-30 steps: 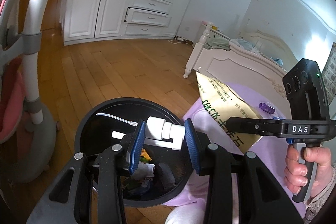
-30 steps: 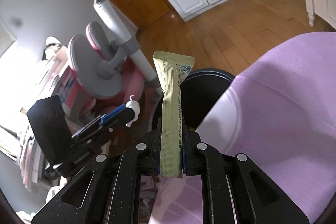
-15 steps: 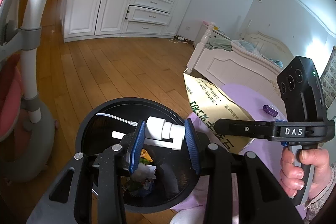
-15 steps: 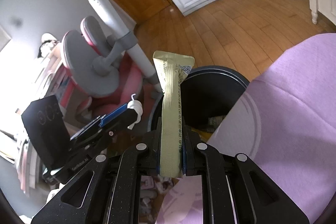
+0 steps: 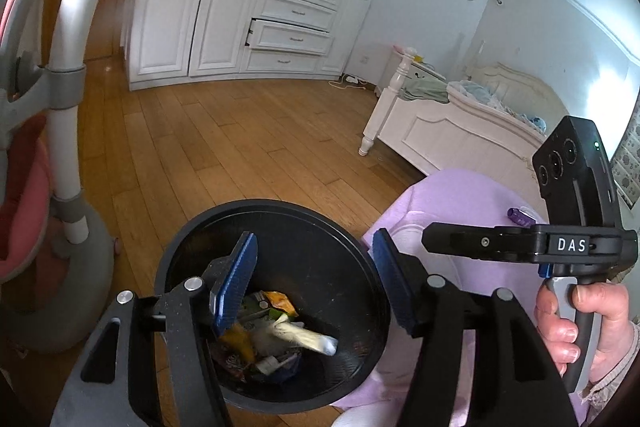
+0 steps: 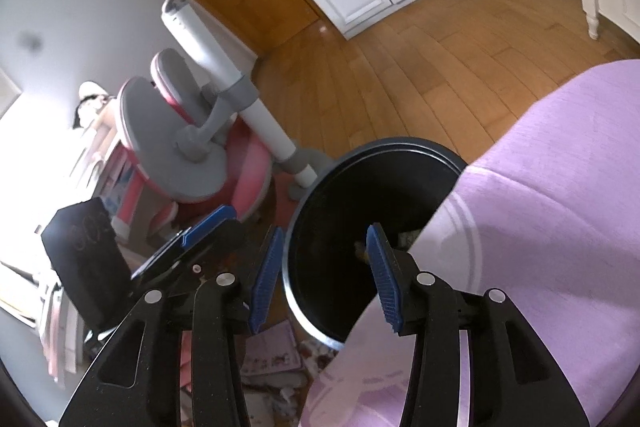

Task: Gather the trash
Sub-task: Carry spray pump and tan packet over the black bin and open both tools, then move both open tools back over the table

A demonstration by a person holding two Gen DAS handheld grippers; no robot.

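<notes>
- The black bin (image 5: 276, 223) stands on the wood floor (image 5: 224, 147), tight against the purple cover (image 5: 460, 195) — the cover's edge hangs over the bin's rim in the right tool's view.
- The left tool (image 5: 314, 277) hangs right over the bin's mouth. Its blue pads (image 5: 236, 275) have just been moving apart, and nothing is between them.
- The right tool (image 6: 324, 279) is over the near side of the bin (image 6: 340, 227) too. Its pads have also just been moving apart, with nothing between them.
- The trash (image 5: 276, 331) lies at the bottom of the bin — a pale yellow packet on top, with orange, green and white scraps under it.
- A hand (image 5: 580, 323) holds the right tool's grip, to the right of the bin.
- A small purple thing (image 5: 520, 215) lies on the cover, well to the right of the bin.
- A pink and grey chair (image 6: 192, 143) stands left of the bin.
</notes>
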